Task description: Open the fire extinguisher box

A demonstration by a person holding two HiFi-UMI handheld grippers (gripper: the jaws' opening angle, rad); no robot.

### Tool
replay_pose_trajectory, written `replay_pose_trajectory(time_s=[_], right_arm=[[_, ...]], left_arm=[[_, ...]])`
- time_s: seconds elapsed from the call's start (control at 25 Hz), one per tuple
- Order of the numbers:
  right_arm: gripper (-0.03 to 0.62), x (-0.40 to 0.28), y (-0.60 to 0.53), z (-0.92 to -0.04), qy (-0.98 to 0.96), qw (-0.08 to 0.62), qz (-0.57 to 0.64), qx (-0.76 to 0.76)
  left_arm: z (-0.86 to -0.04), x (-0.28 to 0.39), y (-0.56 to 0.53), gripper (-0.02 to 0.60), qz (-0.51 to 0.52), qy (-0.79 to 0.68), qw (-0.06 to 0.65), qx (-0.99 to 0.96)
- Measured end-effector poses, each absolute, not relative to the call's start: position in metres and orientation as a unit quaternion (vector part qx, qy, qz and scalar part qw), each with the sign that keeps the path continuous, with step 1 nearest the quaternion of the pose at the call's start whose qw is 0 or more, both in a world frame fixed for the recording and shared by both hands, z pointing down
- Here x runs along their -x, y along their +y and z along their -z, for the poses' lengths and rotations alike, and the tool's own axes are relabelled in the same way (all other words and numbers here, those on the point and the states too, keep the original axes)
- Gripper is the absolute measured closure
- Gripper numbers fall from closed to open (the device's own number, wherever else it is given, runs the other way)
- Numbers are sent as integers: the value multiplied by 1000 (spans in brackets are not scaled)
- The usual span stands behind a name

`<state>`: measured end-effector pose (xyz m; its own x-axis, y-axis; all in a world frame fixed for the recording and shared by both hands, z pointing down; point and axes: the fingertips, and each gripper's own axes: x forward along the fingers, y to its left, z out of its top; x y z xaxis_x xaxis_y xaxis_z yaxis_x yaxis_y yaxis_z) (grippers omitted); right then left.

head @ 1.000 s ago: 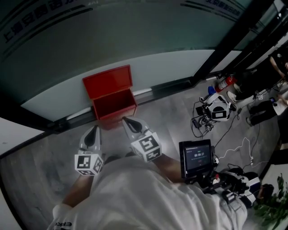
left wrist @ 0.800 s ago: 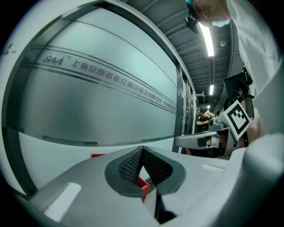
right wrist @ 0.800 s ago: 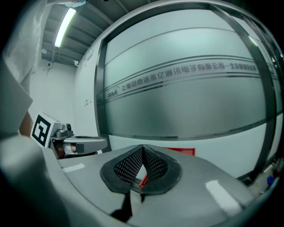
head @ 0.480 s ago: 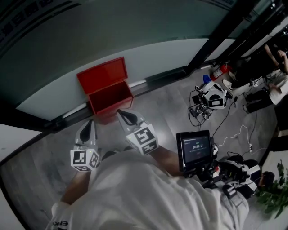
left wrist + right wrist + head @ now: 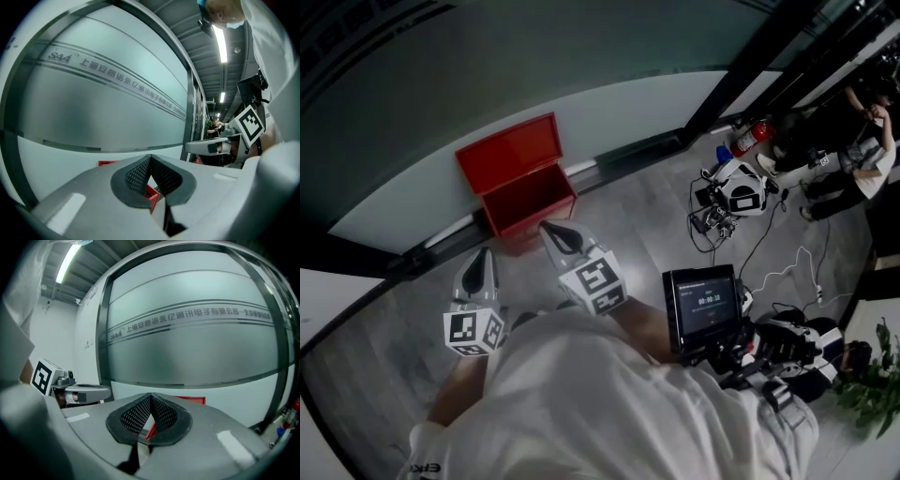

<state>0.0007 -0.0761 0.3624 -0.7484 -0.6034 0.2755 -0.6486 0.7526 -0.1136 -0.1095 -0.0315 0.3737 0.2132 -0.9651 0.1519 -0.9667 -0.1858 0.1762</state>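
Observation:
A red fire extinguisher box (image 5: 523, 187) stands on the floor against the frosted glass wall, its lid (image 5: 508, 150) swung up and back and its inside in shadow. My left gripper (image 5: 478, 265) hovers shut and holding nothing, a little in front of the box to its left. The right gripper (image 5: 550, 232) is shut too, holds nothing, and has its tip just before the box's front right corner. Slivers of the red box (image 5: 152, 193) show behind the closed pads in the left gripper view, and the box (image 5: 190, 400) peeks over the jaws in the right gripper view.
A glass wall with a dark floor rail (image 5: 628, 155) runs behind the box. At the right on the floor lie a red extinguisher (image 5: 750, 137), a white device with cables (image 5: 736, 197) and a person's legs. A small screen (image 5: 701, 302) hangs at my chest; a plant (image 5: 867, 389) is lower right.
The view has drifted, so the box sits slightly higher and further left in the picture. Both grippers stay shut and keep their places before the open box.

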Motion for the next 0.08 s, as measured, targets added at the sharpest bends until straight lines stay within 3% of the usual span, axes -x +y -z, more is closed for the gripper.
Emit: replay_pose_trajectory(time_s=[0.08], right_arm=[[582,6,-79,-364,-929,112,-101,-338]], left_arm=[[-375,117,-33,580,-4,-627,117,-770]])
